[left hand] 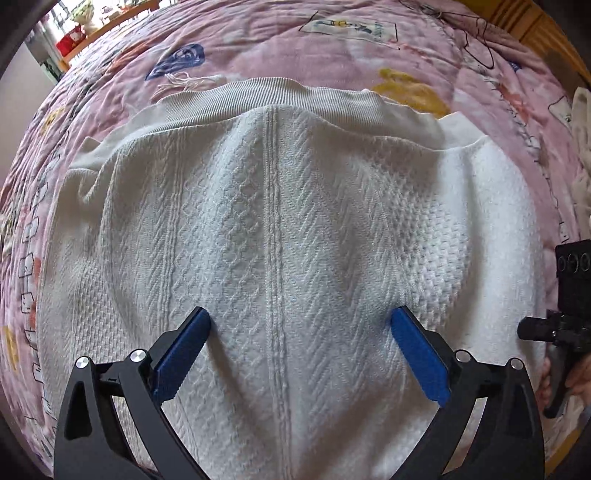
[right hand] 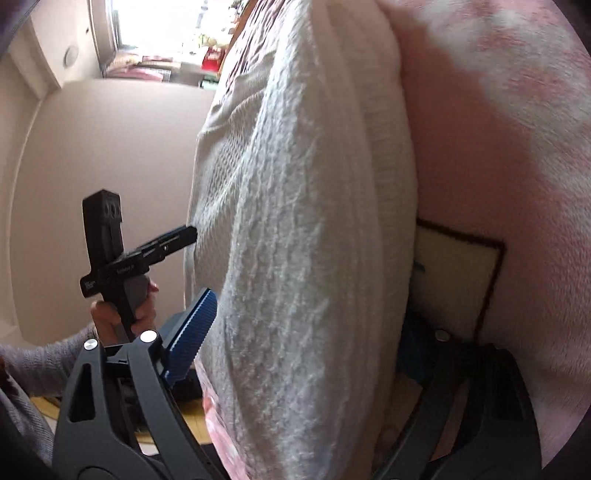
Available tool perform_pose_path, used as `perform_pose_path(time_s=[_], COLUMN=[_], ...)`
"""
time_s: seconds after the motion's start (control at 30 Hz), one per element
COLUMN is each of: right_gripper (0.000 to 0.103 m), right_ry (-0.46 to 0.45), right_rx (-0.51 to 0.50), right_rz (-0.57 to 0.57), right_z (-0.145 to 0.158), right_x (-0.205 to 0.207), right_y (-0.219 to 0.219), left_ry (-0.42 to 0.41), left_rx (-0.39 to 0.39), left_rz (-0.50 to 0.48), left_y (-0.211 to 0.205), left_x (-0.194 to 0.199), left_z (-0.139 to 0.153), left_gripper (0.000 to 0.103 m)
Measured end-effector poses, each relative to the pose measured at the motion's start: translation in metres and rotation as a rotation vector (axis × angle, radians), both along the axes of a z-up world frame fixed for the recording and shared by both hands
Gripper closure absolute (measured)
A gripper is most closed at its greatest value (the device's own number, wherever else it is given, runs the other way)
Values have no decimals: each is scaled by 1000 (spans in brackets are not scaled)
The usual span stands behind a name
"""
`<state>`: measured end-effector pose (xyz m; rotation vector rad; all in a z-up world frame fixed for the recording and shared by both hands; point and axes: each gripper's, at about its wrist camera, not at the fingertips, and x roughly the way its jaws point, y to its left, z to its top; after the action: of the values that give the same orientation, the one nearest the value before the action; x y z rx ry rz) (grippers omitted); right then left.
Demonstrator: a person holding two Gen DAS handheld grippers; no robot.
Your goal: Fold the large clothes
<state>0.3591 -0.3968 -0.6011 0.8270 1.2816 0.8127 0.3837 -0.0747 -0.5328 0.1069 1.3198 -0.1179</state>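
A white cable-knit sweater (left hand: 277,203) lies spread on a pink patterned quilt (left hand: 258,48), its ribbed hem at the far side. My left gripper (left hand: 301,321) points down over the sweater's middle and is open, its blue pads (left hand: 184,354) wide apart with nothing pinched. In the right wrist view the picture is rolled sideways. The sweater's thick folded edge (right hand: 295,221) runs between the jaws of my right gripper (right hand: 314,317), which stands open. One blue pad (right hand: 192,332) shows clear of the knit. The other finger is dark and half hidden under the fabric.
A wooden bed frame (left hand: 546,33) edges the quilt at the top right. A shelf with a red item (left hand: 70,40) stands at the far left. A hand (right hand: 144,306) grips the left tool's black body (right hand: 122,258) before a beige wall (right hand: 92,166). Pale cloth (left hand: 581,110) lies at the right edge.
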Motion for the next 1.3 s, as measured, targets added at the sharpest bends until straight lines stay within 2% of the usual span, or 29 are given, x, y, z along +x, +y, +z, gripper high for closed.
perform_pose_path(time_s=[0.1, 0.17, 0.23, 0.3, 0.37, 0.43, 0.5, 0.67, 0.8, 1.0, 1.17, 1.3], right_gripper=[32, 46, 52, 54, 57, 62, 65, 77, 78, 79, 79, 80], right_ry=[-33, -35, -29, -17, 35, 46, 44, 80, 45, 80, 82, 66], right_rx=[-98, -86, -26, 49, 82, 42, 19, 24, 57, 65, 124, 132], right_rz=[17, 4, 10, 15, 13, 19, 5, -90, -142, -187, -249, -260], right_z=[7, 11, 15, 15, -2, -7, 2, 19, 52, 78, 96, 110], right_x=[0, -2, -2, -3, 4, 8, 9, -2, -2, -4, -1, -1], right_y=[16, 19, 20, 18, 21, 28, 28, 30, 36, 45, 40, 55], left_ry=[6, 9, 11, 15, -10, -11, -9, -3, -6, -31, -53, -67], left_rx=[-3, -10, -9, -21, -18, -36, -34, -63, -66, -62, -12, 23], left_rz=[-2, -5, -17, -20, -11, -13, -4, 6, 23, 57, 71, 84], left_y=[0, 1, 1, 3, 9, 15, 20, 26, 29, 39, 54, 58], left_x=[0, 2, 3, 3, 2, 1, 1, 3, 1, -2, -7, -6], left_z=[-6, -7, -6, -5, -2, -4, -4, -5, -2, 7, 16, 21], left_gripper=[7, 7, 7, 7, 7, 7, 7, 7, 7, 7, 7, 7])
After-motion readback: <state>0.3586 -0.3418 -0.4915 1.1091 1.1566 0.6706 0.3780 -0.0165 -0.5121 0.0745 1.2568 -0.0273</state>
